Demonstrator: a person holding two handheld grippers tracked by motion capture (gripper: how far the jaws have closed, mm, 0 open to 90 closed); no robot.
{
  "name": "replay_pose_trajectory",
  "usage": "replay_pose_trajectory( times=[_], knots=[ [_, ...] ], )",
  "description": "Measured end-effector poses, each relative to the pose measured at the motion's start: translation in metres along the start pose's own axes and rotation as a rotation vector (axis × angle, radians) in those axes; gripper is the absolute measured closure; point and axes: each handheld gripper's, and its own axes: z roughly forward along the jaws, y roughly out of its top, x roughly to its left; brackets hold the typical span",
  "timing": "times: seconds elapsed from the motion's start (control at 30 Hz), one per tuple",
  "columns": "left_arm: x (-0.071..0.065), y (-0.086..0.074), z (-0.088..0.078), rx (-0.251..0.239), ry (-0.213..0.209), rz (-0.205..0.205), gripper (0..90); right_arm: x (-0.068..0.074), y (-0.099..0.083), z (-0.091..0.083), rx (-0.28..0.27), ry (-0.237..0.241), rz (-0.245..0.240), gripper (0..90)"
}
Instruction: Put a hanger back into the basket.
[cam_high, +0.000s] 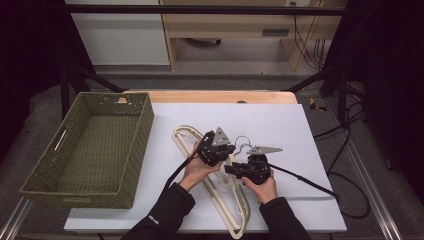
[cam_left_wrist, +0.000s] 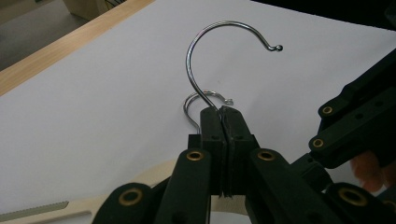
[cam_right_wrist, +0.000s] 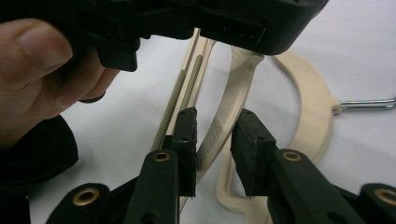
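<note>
The left gripper (cam_left_wrist: 223, 122) is clamped on a hanger's hook (cam_left_wrist: 205, 56), the right gripper (cam_right_wrist: 214, 140) gapes around a hanger arm (cam_right_wrist: 224, 121), mid-desk beside the empty basket (cam_high: 127, 150).

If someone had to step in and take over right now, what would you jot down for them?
Left gripper: shut on the metal hook of one cream hanger, just above its neck.
Right gripper: open, jaws on either side of a hanger arm, not yet pinching it.
Things: two cream hangers lie overlapped on the white table sheet; a second hook lies flat behind the first. The green woven basket at the left holds nothing I can see.
Done: one hook gripped.
Left: probably close the right gripper, separate the hangers, then perhaps move them to the basket.
</note>
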Motion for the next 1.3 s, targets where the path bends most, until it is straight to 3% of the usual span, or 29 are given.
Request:
replay_pose_trajectory(
  times=[0.3,0.33,0.43,0.47,0.5,0.53,0.57,0.6,0.63,0.67,0.73,0.8,1.0,1.13,1.3],
  knots=[
    [0.003,0.000,-0.013,-0.025,-0.004,-0.013,86.0,0.001,0.002,0.000,0.003,0.021,0.053,75.9],
    [0.006,0.001,-0.024,-0.032,-0.003,-0.018,79.8,0.001,0.002,0.000,0.005,0.019,0.056,76.3],
    [0.008,0.001,-0.038,-0.034,0.015,-0.018,73.3,0.002,0.002,-0.001,0.007,0.019,0.070,76.7],
    [0.011,0.000,-0.046,-0.032,0.024,-0.020,64.0,0.003,0.002,-0.002,0.003,0.024,0.080,77.5],
    [0.013,-0.002,-0.054,-0.034,0.032,-0.026,64.0,0.003,0.002,-0.002,0.003,0.024,0.080,77.5],
    [0.015,-0.004,-0.063,-0.035,0.040,-0.035,56.5,0.004,0.002,-0.002,-0.002,0.030,0.101,78.4],
    [0.020,-0.010,-0.079,-0.033,0.051,-0.062,52.5,0.005,0.001,-0.003,-0.005,0.035,0.104,78.9],
    [0.020,-0.010,-0.079,-0.033,0.051,-0.062,48.1,0.006,0.001,-0.003,-0.007,0.037,0.113,79.3],
    [0.022,-0.013,-0.087,-0.028,0.066,-0.068,48.1,0.006,0.001,-0.003,-0.007,0.037,0.113,79.3],
    [0.023,-0.017,-0.095,-0.031,0.076,-0.074,42.2,0.007,0.001,-0.005,-0.009,0.044,0.130,80.1],
    [0.025,-0.030,-0.116,-0.043,0.080,-0.102,36.6,0.009,0.002,-0.006,-0.009,0.053,0.145,80.9],
    [0.024,-0.039,-0.128,-0.058,0.085,-0.115,32.3,0.010,0.001,-0.008,-0.006,0.062,0.150,82.1],
    [0.019,-0.060,-0.151,-0.079,0.099,-0.133,20.5,0.013,0.002,-0.011,-0.007,0.089,0.163,84.1],
    [0.019,-0.065,-0.159,-0.100,0.087,-0.157,17.8,0.016,0.002,-0.013,0.007,0.126,0.168,85.1],
    [0.015,-0.064,-0.160,-0.084,0.054,-0.160,15.5,0.021,0.005,-0.019,0.005,0.164,0.142,86.3]
  ],
)
